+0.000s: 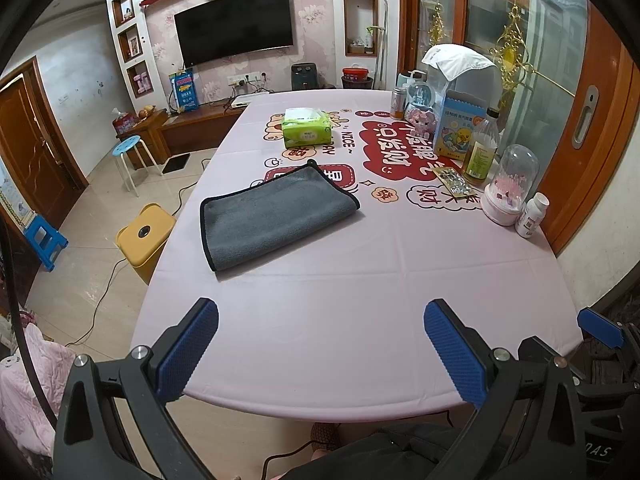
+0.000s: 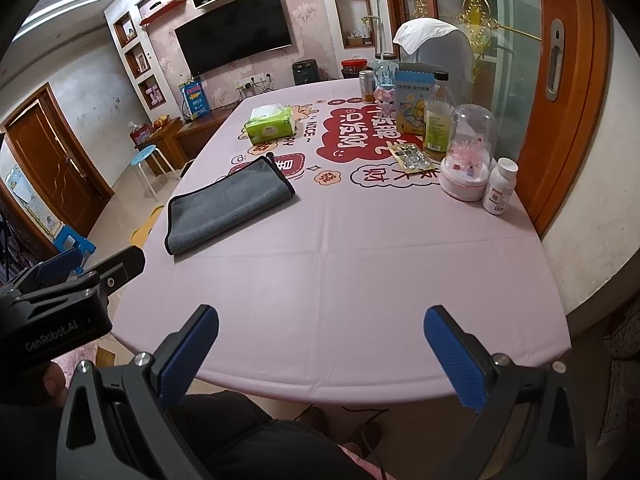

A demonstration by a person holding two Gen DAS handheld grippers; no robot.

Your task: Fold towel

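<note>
1. One grey towel (image 1: pixel 276 216), folded, lies on the desk (image 1: pixel 360 300).
2. One green tissue pack (image 1: pixel 306 126) sits beyond the towel.
3. Two bottles stand right of the towel: one of yellow liquid (image 1: pixel 482 148), one white pill bottle (image 1: pixel 532 215).
4. One glass dome (image 1: pixel 510 184) stands between those bottles.
5. Two stools (image 1: pixel 132 156) (image 1: pixel 145 236) stand left of the desk.

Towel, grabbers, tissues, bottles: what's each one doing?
towel: lying flat, folded over, untouched
left gripper: open, empty
right gripper: open, empty
tissue pack: sheet poking out
glass bottle: upright, capped
white pill bottle: upright, capped
TV: off
</note>
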